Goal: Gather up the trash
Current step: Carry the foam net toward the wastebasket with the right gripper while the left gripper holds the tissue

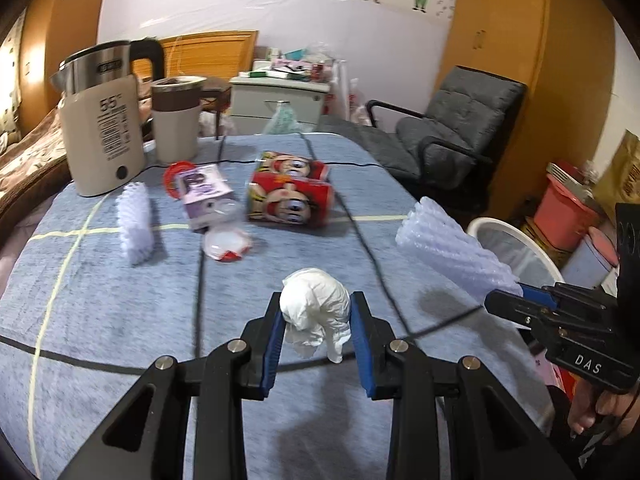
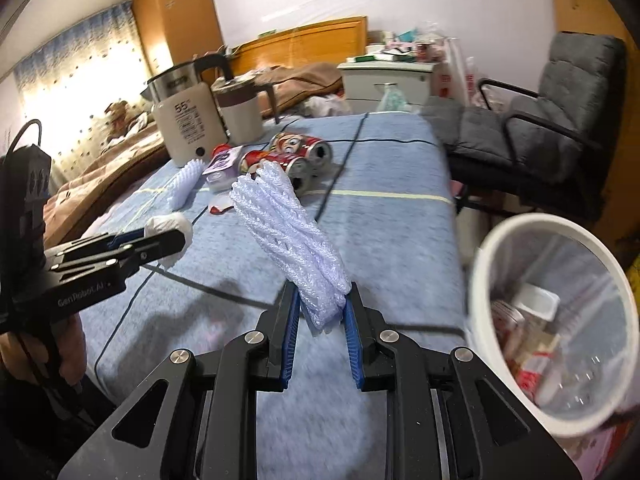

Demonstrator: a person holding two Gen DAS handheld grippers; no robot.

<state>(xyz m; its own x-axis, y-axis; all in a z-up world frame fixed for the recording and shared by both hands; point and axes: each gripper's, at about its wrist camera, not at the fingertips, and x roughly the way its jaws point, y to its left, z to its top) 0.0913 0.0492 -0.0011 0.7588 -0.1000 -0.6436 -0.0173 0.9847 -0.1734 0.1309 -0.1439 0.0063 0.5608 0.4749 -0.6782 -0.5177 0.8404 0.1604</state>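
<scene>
My left gripper [image 1: 318, 310] is shut on a crumpled white tissue [image 1: 314, 306], held above the blue tablecloth [image 1: 120, 300]. My right gripper [image 2: 322, 304] is shut on the lower end of a white foam net sleeve [image 2: 286, 226] that sticks up and away from it. In the left wrist view the same sleeve [image 1: 452, 250] and right gripper [image 1: 504, 300] hang at the table's right edge, near the white mesh waste bin [image 1: 516, 248]. The bin [image 2: 480, 280] stands beside the table with wrappers inside. Another foam sleeve [image 1: 136, 224], a purple box [image 1: 206, 196], a small wrapper [image 1: 226, 244] and two red cans [image 1: 290, 196] lie on the table.
A kettle [image 1: 100, 128] and a beige cup [image 1: 176, 120] stand at the table's far left. A dark armchair [image 1: 452, 128] sits to the right beyond the table. A pink bucket [image 1: 568, 216] and boxes crowd the floor behind the bin. A black cable [image 1: 380, 272] runs across the cloth.
</scene>
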